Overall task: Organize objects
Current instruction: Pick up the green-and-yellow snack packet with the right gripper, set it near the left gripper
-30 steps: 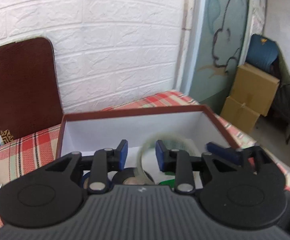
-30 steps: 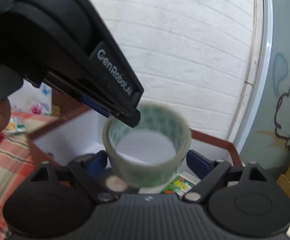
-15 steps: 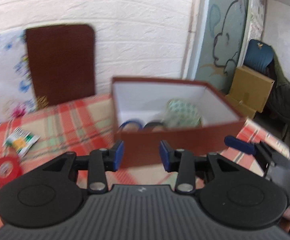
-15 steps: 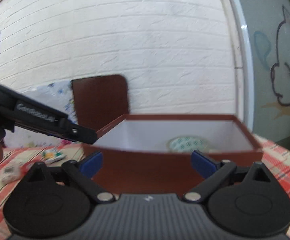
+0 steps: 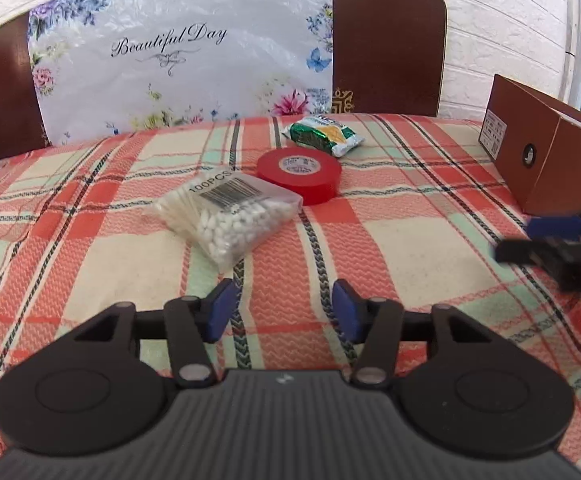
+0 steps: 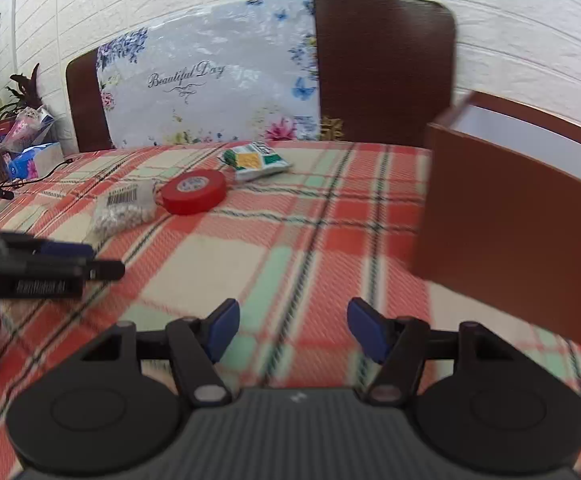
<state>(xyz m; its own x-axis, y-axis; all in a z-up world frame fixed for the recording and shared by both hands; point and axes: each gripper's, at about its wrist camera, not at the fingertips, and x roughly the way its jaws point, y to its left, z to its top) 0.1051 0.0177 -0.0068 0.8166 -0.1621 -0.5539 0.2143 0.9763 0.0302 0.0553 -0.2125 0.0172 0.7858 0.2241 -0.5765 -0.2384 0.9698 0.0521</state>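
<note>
Both grippers over the plaid tablecloth [image 5: 390, 216], angled down at it.

Left gripper [image 5: 284, 311]: jaws about half apart and opening, nothing between the blue pads, only cloth. Straight ahead of its tips, near: bag of cotton swabs [image 5: 230, 216], barcode label up. Just beyond the bag and touching its far corner: red tape roll [image 5: 299, 174], lying flat. Further ahead, slightly right of the roll: green snack packet [image 5: 322, 135]. Far right of the tips: brown box [image 5: 546, 160], end wall with label facing this camera.

Right gripper [image 6: 293, 331]: jaws about half apart and closing, empty, cloth only between them. Box [image 6: 510, 232] close on its right, white inside showing at the top edge; contents not visible. Tape roll [image 6: 194, 192], swab bag [image 6: 124, 210] and packet [image 6: 256, 160] ahead and to its left, well apart from the tips. Left gripper [image 6: 102, 266] enters at the left edge, blurred
</note>
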